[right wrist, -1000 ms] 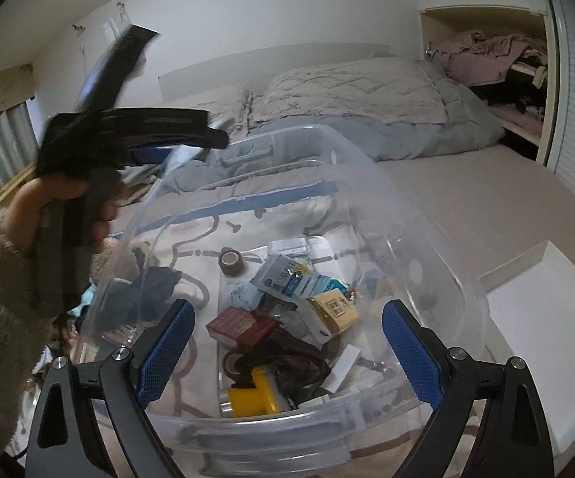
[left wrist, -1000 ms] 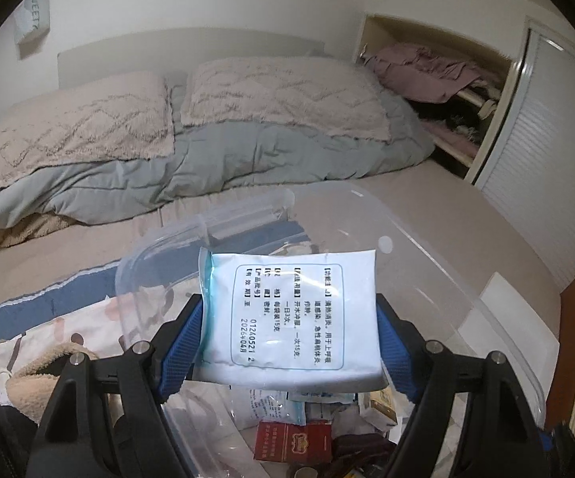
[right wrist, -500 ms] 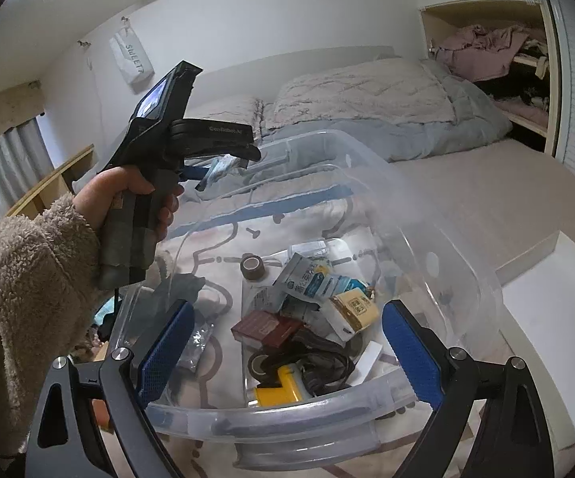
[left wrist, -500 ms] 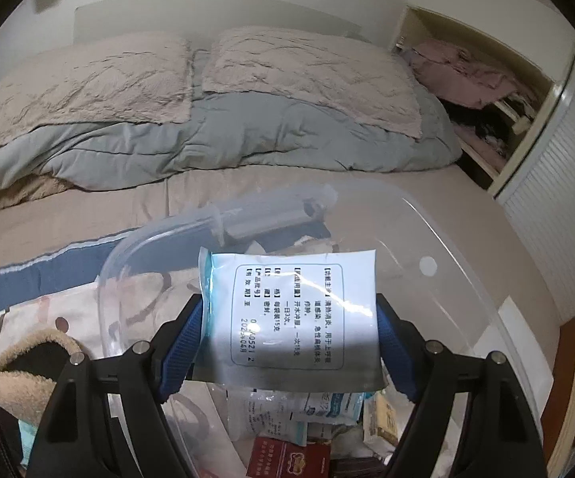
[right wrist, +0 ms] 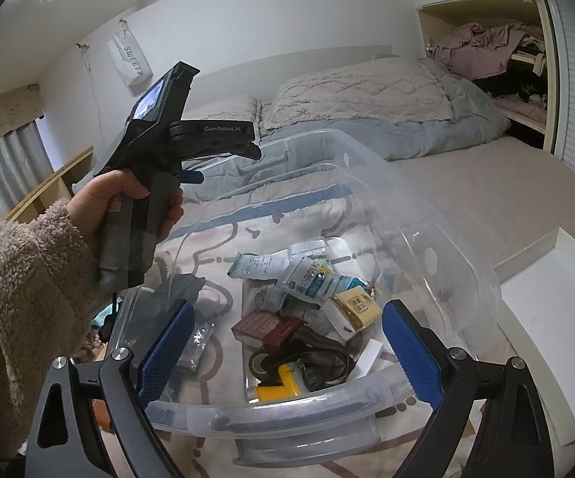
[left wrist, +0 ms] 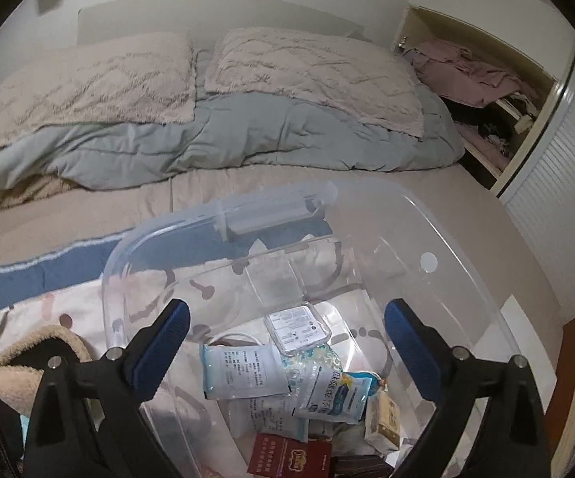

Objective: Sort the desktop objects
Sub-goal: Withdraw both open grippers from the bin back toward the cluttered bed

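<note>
A clear plastic bin [left wrist: 462, 279] stands on the bed and holds several small items. The white medicine packet [left wrist: 243, 370] lies inside it on the pile, also in the right wrist view [right wrist: 257, 265]. My left gripper [left wrist: 287, 330] is open and empty above the bin; it shows held high at the bin's left side in the right wrist view [right wrist: 192, 139]. My right gripper [right wrist: 287, 346] is open and empty at the bin's [right wrist: 295, 410] near rim. A red box [right wrist: 265, 324], a yellow tool [right wrist: 279, 390] and a blue-white sachet [right wrist: 311, 281] lie in the bin.
The bin rests on a patterned blanket [left wrist: 68, 310] on the bed, with pillows [left wrist: 307, 75] and a grey duvet [left wrist: 208, 139] behind. A white lid or box [right wrist: 542, 318] lies right of the bin. An open closet [left wrist: 482, 91] stands at the far right.
My left gripper has opened and let go of the white packet, which has dropped into the bin. My right gripper stays open at the near rim.
</note>
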A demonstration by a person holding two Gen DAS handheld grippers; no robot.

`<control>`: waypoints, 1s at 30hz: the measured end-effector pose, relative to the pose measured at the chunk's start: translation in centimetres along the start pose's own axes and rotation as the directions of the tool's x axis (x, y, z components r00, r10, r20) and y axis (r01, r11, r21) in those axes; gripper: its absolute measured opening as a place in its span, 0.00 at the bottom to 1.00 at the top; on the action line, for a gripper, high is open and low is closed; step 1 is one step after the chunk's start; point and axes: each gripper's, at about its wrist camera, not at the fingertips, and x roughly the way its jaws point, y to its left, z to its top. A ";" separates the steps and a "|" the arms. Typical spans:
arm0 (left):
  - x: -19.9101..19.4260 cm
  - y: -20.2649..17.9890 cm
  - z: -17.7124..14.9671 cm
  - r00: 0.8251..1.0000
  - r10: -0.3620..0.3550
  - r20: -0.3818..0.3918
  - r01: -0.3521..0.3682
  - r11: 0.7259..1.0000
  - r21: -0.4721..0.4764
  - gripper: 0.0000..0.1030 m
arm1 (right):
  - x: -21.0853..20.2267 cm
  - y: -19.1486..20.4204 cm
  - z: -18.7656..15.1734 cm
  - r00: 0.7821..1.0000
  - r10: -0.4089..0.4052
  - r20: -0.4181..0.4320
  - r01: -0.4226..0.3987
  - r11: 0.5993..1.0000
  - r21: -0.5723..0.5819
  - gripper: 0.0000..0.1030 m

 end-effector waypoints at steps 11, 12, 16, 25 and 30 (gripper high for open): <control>-2.8 0.0 -1.0 1.000 -0.012 0.022 0.011 0.999 0.046 0.96 | -1.1 0.6 0.4 1.000 -0.015 0.010 0.015 1.000 0.012 0.92; -3.1 0.0 -1.2 1.000 -0.018 0.023 0.017 0.999 0.045 0.96 | -1.2 0.7 0.4 1.000 -0.019 0.014 0.019 1.000 0.011 0.92; -4.4 -0.1 -2.4 0.999 -0.040 0.020 0.039 0.998 0.044 0.96 | -1.4 0.9 0.4 0.999 -0.043 0.023 0.043 0.999 0.016 0.92; -10.2 -0.5 -4.2 0.995 -0.081 0.058 0.077 0.994 0.072 0.96 | -3.8 1.7 1.3 0.994 -0.079 0.078 0.078 0.997 0.008 0.92; -14.3 -0.2 -5.1 0.991 -0.082 0.103 0.073 0.994 0.084 0.96 | -5.4 3.0 1.5 0.991 -0.080 0.106 0.080 0.997 0.002 0.92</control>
